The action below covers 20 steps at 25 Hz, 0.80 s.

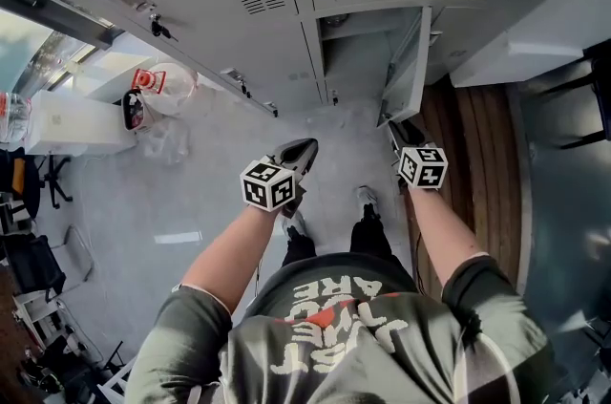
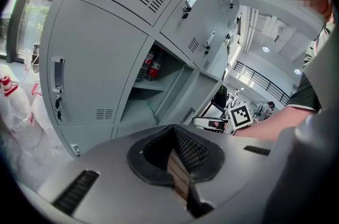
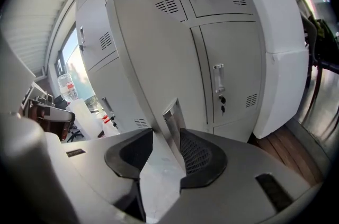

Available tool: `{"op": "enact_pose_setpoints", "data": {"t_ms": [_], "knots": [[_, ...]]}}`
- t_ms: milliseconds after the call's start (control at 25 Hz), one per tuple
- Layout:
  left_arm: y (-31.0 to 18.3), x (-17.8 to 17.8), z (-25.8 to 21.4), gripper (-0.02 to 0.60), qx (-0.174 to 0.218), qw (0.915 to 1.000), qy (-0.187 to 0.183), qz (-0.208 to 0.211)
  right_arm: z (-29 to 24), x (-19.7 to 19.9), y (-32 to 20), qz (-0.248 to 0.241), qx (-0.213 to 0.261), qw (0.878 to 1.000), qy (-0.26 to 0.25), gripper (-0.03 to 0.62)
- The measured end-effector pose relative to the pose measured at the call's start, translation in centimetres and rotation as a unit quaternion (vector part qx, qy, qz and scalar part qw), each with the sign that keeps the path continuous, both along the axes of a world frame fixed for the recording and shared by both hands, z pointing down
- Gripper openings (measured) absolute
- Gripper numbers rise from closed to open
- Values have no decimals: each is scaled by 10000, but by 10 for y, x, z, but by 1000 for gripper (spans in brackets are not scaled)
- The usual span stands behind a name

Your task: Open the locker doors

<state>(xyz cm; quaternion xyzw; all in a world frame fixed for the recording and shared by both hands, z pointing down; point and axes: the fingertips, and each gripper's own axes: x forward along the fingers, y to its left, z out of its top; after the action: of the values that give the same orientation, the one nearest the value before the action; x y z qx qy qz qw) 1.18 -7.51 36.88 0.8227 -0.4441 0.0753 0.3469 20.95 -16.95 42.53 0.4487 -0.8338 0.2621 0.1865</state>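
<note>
Right gripper jaws spread around handle of open locker door at 1 o'clock. Left gripper at 11 o'clock, jaws together, empty.

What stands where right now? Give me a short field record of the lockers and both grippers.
open door: one lower locker door, swung outward
right gripper: jaws apart, around that door's edge and its handle
left gripper: jaws together, nothing between them, clear of the lockers
neighbouring door: closed
</note>
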Motion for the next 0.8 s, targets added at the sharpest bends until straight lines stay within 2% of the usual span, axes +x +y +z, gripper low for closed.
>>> {"op": "enact_pose_setpoints", "data": {"t_ms": [280,560,800], "knots": [[-5,18,-4,6,23,9999,-1,108,0,49,2,314,-9,9994,168,172],[-8,36,-5,6,27,9998,-12,218,-2,89,-4,364,138,9977,551,169],[-9,46,-4,6,13,9996,-46,285,-10,121,-26,469,385,9944,862,118]]}}
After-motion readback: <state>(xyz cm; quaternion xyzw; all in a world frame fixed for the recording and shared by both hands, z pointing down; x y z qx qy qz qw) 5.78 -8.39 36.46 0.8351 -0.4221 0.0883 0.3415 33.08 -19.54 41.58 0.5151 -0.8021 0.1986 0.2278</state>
